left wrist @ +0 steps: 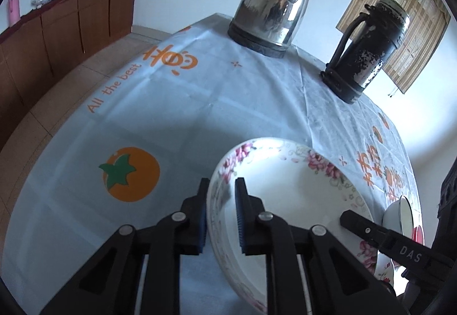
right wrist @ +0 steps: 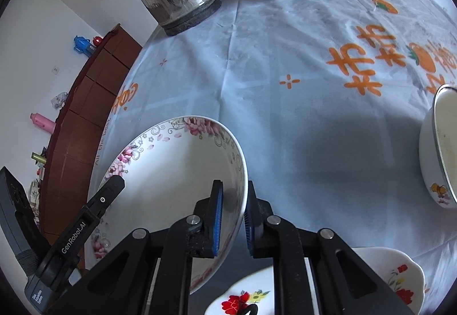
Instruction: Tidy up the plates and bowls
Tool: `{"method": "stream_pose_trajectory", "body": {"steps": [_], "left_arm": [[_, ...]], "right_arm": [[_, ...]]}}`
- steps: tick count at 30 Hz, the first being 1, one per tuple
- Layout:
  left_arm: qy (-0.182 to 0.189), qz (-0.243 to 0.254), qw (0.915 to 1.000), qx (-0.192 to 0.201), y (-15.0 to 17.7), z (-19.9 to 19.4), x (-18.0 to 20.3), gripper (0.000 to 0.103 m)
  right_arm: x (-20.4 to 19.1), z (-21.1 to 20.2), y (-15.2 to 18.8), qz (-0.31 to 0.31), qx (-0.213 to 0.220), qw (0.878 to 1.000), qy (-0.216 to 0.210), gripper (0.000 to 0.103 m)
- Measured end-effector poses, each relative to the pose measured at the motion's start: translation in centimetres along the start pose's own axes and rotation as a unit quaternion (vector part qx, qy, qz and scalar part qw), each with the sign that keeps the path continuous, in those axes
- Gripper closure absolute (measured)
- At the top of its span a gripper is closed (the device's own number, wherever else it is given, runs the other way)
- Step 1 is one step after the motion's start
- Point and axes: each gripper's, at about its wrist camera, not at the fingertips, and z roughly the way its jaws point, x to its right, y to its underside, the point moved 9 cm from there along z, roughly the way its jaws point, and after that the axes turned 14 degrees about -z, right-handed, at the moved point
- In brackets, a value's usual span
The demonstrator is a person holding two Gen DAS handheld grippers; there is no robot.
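Note:
A white floral plate [left wrist: 288,195] with pink flowers on its rim is held tilted above the table by both grippers. My left gripper [left wrist: 221,186] is shut on its left rim, one finger on each side. My right gripper [right wrist: 232,189] is shut on its right rim; the plate [right wrist: 171,166] fills the lower left of the right wrist view. A white enamel bowl [right wrist: 437,149] stands at the right edge; it also shows in the left wrist view [left wrist: 400,215]. A white dish with red flowers [right wrist: 394,280] lies below my right gripper.
A steel kettle [left wrist: 271,3] and a black flask [left wrist: 368,49] stand at the far side of the table, which has a pale blue cloth [left wrist: 185,103] with orange prints. A wooden sideboard [left wrist: 57,29] runs along the left wall.

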Motion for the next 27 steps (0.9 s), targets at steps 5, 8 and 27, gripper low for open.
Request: {"method": "stream_pose_trajectory", "body": {"steps": [5, 8, 27], "left_arm": [[0.01, -0.008, 0.9999, 0.003, -0.3, -0.5, -0.2, 0.089], [0.015, 0.002, 0.9998, 0.015, -0.4, -1.5, 0.4, 0.089], [0.086, 0.088, 0.9918, 0.037, 4.1, -7.3, 7.1, 0.089]], "right_arm": [[-0.5, -1.0, -0.1, -0.005, 0.01, 1.0, -0.005, 0.09], [-0.7, -1.9, 0.0, -0.005, 0.021, 1.0, -0.009, 0.09], [2.7, -11.6, 5.7, 0.049, 0.099, 0.994, -0.001, 0.09]]}}
